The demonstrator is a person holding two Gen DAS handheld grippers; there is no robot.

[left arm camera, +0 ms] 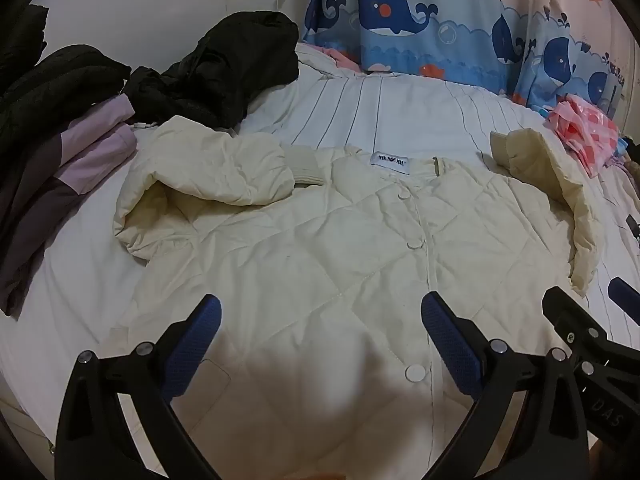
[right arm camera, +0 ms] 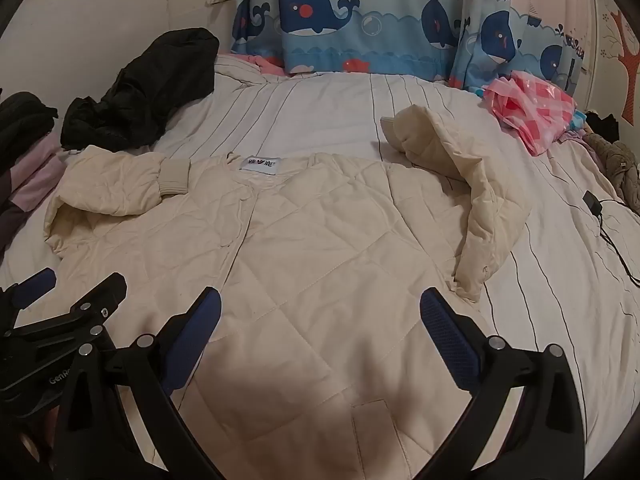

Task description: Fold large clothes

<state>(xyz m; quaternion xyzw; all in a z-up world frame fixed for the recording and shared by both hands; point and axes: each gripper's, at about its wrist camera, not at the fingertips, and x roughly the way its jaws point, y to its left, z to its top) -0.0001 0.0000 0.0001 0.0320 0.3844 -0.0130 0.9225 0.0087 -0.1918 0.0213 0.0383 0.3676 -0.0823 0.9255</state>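
I've got both the left gripper [left arm camera: 320,320] and right gripper [right arm camera: 320,316] spread wide, empty, above the cream quilted jacket [left arm camera: 320,248]; soft, puffy, light, so I'd pinch a ribbed sleeve cuff [left arm camera: 308,168].

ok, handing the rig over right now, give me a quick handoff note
Left gripper: open, empty, over the jacket's lower front.
Right gripper: open, empty, over the same hem area.
Cream jacket: flat on the bed, front up, buttoned, collar label away from you. Left sleeve already lies across the chest; right sleeve is bunched at the side.
Done: laid out only.
Left: fold in the sleeves, then fold the body.
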